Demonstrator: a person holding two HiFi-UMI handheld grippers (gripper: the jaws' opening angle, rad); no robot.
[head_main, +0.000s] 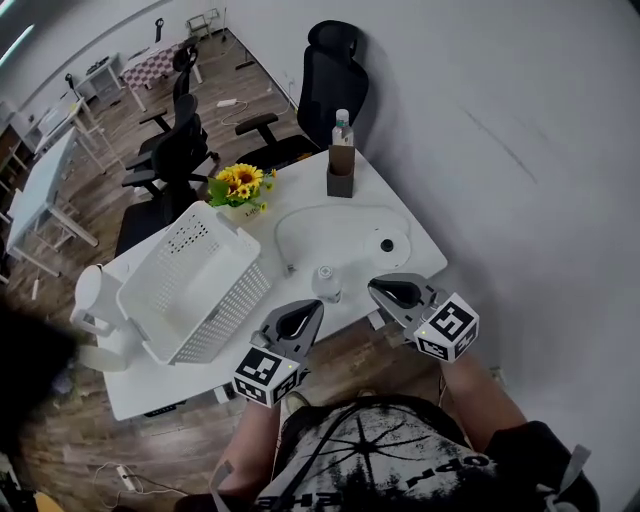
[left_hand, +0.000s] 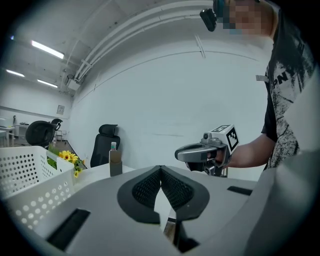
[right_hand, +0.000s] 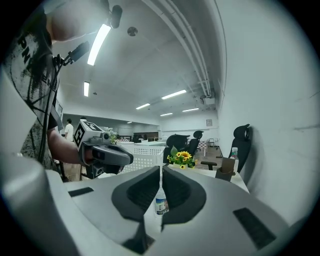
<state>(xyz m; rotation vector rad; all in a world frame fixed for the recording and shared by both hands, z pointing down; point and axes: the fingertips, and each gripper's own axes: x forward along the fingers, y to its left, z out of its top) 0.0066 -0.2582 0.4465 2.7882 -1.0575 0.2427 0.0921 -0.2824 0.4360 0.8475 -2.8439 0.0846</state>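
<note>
The bottle (head_main: 326, 282) stands upright at the tabletop's (head_main: 390, 195) near edge. Both tongs are closed and empty: left tongs (head_main: 316, 306) just short of the bottle, right tongs (head_main: 374, 286) beside it, aimed straight at it.

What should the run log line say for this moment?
left hand-held gripper shut, empty | right hand-held gripper shut, empty | small clear plastic bottle upright on white table, near both

— What stands in my way on the tabletop (head_main: 380, 190)?
— The small bottle (head_main: 326, 283) sits near the front edge, just ahead of you. The basket (head_main: 190, 285) walls off your left. Right of the bottle you have mostly open room back to the brown holder (head_main: 340, 172).
</note>
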